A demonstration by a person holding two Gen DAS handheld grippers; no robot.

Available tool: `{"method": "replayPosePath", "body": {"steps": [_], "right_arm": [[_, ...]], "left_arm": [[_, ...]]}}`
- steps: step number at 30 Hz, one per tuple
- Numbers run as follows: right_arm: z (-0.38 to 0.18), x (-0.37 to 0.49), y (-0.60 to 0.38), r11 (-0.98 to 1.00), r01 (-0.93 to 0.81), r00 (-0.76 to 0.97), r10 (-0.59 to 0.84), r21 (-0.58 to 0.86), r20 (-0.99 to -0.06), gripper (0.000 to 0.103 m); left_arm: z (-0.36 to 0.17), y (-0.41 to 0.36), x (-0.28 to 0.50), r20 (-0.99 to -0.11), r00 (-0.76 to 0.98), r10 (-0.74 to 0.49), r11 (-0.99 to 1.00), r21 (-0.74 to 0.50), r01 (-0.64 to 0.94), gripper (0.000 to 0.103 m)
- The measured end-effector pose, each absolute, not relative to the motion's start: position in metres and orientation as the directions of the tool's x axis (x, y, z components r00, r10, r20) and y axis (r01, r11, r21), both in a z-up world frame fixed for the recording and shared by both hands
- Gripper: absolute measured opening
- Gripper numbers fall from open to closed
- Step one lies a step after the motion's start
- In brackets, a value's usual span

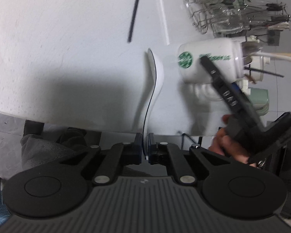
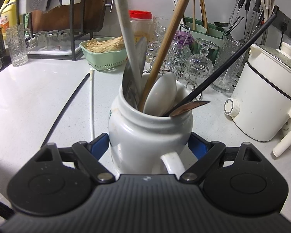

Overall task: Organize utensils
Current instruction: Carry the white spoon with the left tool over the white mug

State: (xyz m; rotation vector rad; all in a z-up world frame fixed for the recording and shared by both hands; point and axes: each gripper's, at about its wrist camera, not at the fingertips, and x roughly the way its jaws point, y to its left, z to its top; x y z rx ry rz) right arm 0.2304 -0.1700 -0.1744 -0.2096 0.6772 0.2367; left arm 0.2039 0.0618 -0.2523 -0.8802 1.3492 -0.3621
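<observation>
A: What has the left gripper (image 1: 145,145) got?
B: Its jaws are clamped on a white ceramic spoon (image 1: 155,77), held edge-on above the counter (image 1: 58,38).
A: And the right gripper (image 2: 149,145)?
B: Pinching a white mug (image 2: 145,132) full of utensils. Green round logo (image 1: 185,60); the lettering's too blurred to read.

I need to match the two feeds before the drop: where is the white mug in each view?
Left wrist: mug at right of centre, lying sideways in the picture, green logo facing the camera, partly crossed by the right gripper's fingers.
Right wrist: mug at centre, clamped between the fingers, full of utensils.
Shared landmark: black chopstick on the counter.
</observation>
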Motion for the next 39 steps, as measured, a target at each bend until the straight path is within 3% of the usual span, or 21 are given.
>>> {"method": "replayPosePath", "body": {"steps": [11, 28, 39], "right_arm": [[-0.175, 0.231, -0.175, 0.953, -0.290, 0.754, 0.168, -0.092, -0.636, 0.090], [-0.176, 0.229, -0.179, 0.942, -0.324, 0.756, 0.200, -0.091, -0.623, 0.089], [-0.178, 0.228, -0.181, 0.935, -0.342, 0.757, 0.215, -0.092, -0.617, 0.089]], "left_arm": [[-0.198, 0.046, 0.222, -0.669, 0.256, -0.698, 0.630, -0.743, -0.224, 0.006], [-0.102, 0.033, 0.245, -0.630, 0.156, -0.760, 0.597, -0.773, -0.212, 0.006], [-0.102, 0.002, 0.268, -0.613, 0.064, -0.787, 0.568, -0.762, -0.310, 0.006]]}}
